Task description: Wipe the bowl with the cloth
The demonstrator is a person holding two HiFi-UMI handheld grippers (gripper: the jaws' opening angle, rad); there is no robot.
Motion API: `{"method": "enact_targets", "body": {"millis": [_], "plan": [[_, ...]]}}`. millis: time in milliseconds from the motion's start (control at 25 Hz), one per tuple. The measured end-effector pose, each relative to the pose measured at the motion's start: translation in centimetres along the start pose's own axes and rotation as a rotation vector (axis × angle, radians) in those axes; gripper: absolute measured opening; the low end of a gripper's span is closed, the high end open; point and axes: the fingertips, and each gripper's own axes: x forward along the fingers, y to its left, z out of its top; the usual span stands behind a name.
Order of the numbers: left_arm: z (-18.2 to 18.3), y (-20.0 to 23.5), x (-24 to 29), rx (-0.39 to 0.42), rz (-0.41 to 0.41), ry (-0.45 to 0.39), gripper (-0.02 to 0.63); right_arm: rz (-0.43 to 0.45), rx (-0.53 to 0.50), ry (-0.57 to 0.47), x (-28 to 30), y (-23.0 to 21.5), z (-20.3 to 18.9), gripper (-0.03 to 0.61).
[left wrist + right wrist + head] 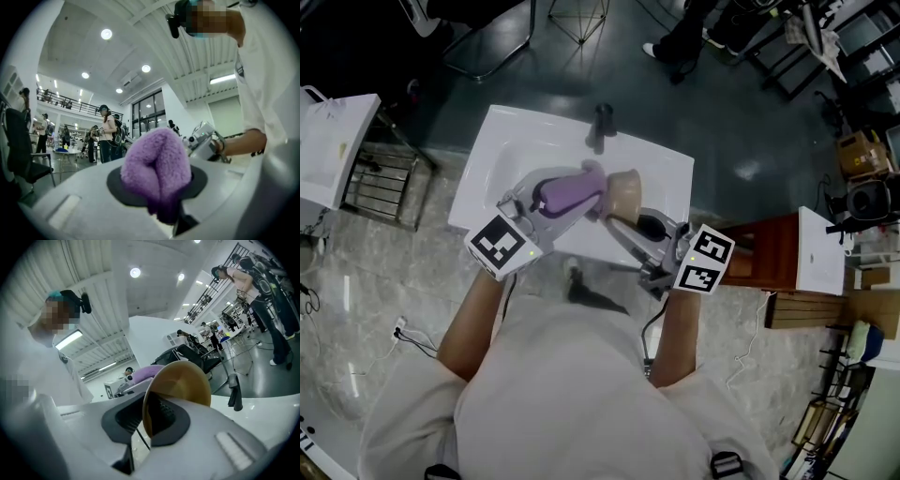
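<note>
- The left gripper is clamped on the purple cloth. Its dark pads press in from both sides, and the fluffy fabric bulges up above them in a folded wad.
- In the head view this gripper reaches in from the lower left, with its marker cube nearest the person. The cloth sticks out past its tips toward the right.
- The right gripper is closed on the rim of the tan bowl. One ribbed pad sits on each face of the thin wall, and the bowl stands on edge above the jaws.
- From above, the right gripper comes in from the lower right, and the bowl is held up at its tip, tilted onto its side.
- The cloth and the bowl meet between the two grippers; the far end of the cloth presses against the bowl's left side. The right gripper view shows the cloth just behind the bowl's rim.
- Both things are held in the air over the white sink, roughly above the middle of its basin.
- A dark faucet stands at the far edge of the sink, beyond the bowl.
- A white cabinet stands well to the left of the sink, and a brown wooden bench is to the right.
- The floor under the sink is pale and marbled, darker farther off.
- Several people stand in the hall in the background of the left gripper view.
</note>
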Motion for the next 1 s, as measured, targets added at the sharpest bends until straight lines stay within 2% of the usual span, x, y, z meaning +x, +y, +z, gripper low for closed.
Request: {"method": "enact_targets", "body": {"millis": [240, 520, 760, 1000], "plan": [[-1.7, 0.7, 0.0, 0.123, 0.033, 0.106, 0.107, 0.037, 0.023, -0.016, 0.1, 0.7, 0.2, 0.023], [-4.4, 0.1, -0.2, 0.167, 0.018, 0.19, 0.106, 0.047, 0.113, -0.081, 0.1, -0.2, 0.6, 0.023], [-5.1, -1.1, -0.6, 0.148, -0.02, 0.168, 0.106, 0.041, 0.188, -0.147, -0.2, -1.1, 1.0, 0.025], [-4.9, -2.5, -0.2, 0.128, -0.06, 0.136, 0.107, -0.024, 0.211, -0.152, -0.3, -2.4, 0.9, 0.025]]}}
